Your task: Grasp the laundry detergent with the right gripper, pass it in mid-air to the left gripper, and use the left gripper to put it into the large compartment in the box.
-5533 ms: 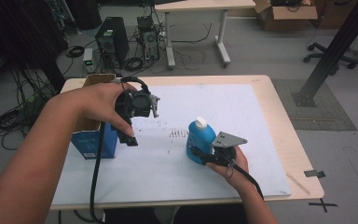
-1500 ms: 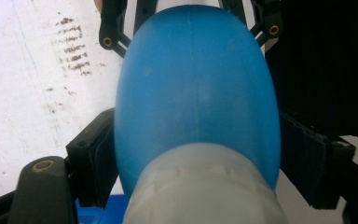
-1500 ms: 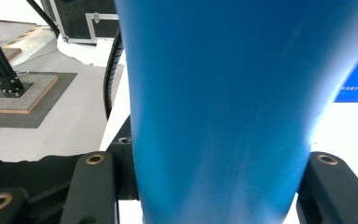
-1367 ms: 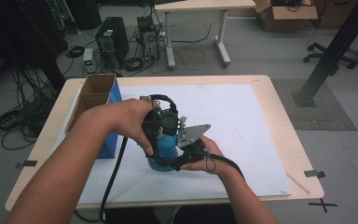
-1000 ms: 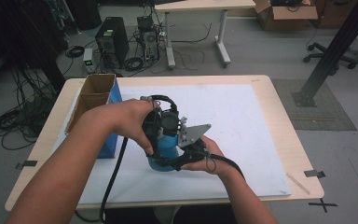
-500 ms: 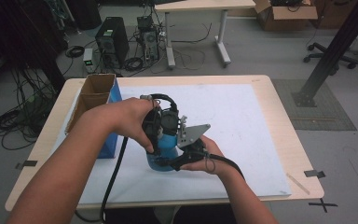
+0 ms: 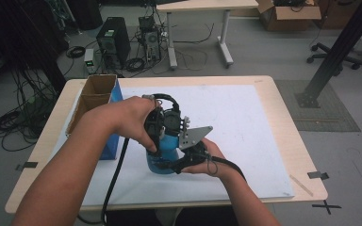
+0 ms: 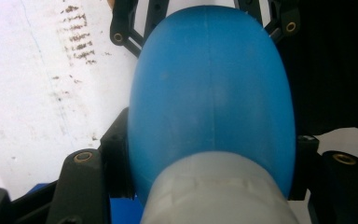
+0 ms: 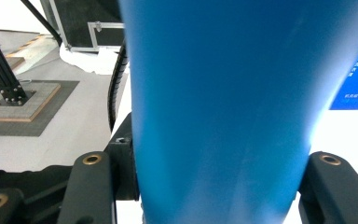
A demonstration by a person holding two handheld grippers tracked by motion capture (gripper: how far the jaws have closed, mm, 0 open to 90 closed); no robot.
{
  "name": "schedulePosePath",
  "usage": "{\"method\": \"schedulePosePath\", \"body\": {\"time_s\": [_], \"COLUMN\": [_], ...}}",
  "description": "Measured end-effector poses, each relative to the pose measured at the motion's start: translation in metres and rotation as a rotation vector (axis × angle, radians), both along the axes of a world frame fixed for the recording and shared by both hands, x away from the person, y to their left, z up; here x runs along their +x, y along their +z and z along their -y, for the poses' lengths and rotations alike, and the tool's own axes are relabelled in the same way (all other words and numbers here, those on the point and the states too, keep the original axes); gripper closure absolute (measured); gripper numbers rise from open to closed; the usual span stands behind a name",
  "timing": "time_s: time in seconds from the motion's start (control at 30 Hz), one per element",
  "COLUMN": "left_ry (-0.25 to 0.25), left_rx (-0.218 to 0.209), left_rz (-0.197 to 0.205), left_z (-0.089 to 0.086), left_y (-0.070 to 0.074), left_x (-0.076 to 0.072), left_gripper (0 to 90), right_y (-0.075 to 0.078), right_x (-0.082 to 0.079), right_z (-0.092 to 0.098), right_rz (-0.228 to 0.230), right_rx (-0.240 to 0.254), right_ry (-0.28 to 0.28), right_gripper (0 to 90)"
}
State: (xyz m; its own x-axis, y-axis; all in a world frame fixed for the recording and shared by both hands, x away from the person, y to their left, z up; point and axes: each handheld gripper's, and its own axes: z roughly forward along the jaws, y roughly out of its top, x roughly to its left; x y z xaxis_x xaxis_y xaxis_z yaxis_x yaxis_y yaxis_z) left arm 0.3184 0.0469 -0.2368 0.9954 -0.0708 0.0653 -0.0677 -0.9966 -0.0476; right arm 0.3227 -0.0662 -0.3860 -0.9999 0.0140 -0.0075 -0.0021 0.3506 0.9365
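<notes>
A blue plastic bottle [image 7: 162, 159] with a white cap [image 8: 214, 191] stands on the white sheet near the table's front. My right gripper [image 7: 168, 165] reaches in from the right, shut on the bottle's lower body [image 9: 219, 107]; its jaws have just eased a touch while the pads still press. My left gripper [image 7: 166, 136] comes down from above. Its jaws have just been closing and stand shut on the bottle's top [image 8: 209, 102], one on each side just under the cap. The right gripper's fingers [image 8: 121, 28] show beyond the bottle.
An open cardboard box with a blue side [image 7: 96, 99] stands at the table's left, close to my left forearm; the blue side [image 9: 356, 79] also shows behind the bottle. A white sheet [image 7: 245, 122] covers the table top. A black cable [image 7: 115, 174] trails off the front edge.
Since the earliest frame my left gripper has moved from beside the box to above the bottle, which has shifted left with the right gripper. Over the last second neither hand has visibly moved.
</notes>
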Motion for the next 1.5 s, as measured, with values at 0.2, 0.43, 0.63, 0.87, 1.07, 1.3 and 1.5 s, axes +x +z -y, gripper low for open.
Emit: {"method": "schedulePosePath", "body": {"time_s": [0.2,0.43,0.63,0.87,1.07,1.3,1.5], "left_ry": [-0.004,-0.001,0.01,0.008,0.009,0.024,0.075], "left_rx": [0.011,0.008,0.003,-0.004,-0.01,0.005,-0.016], "left_rz": [-0.008,-0.001,-0.009,-0.011,-0.003,0.018,0.053], "left_z": [0.002,0.002,-0.001,-0.001,0.0,0.002,0.0], "left_y": [0.001,0.0,0.002,0.004,0.007,0.013,0.017], "left_x": [-0.001,0.001,0.004,0.005,0.006,0.006,0.008], "left_gripper": [38.3,38.3,38.2,38.2,38.2,38.2,38.2], "right_y": [-0.002,-0.003,-0.005,-0.003,0.001,0.011,0.019], "right_x": [0.0,0.003,0.003,0.002,0.001,-0.002,-0.006], "right_z": [0.0,0.008,0.017,0.022,0.025,0.042,0.067], "right_rz": [-0.024,-0.053,-0.059,-0.064,-0.065,-0.05,-0.025], "right_rx": [0.022,0.087,0.116,0.13,0.135,0.137,0.122], "right_ry": [-0.024,-0.099,-0.135,-0.139,-0.134,-0.136,-0.158], "right_gripper": [34.0,13.7,4.7,1.2,0.1,0.1,0.0]}}
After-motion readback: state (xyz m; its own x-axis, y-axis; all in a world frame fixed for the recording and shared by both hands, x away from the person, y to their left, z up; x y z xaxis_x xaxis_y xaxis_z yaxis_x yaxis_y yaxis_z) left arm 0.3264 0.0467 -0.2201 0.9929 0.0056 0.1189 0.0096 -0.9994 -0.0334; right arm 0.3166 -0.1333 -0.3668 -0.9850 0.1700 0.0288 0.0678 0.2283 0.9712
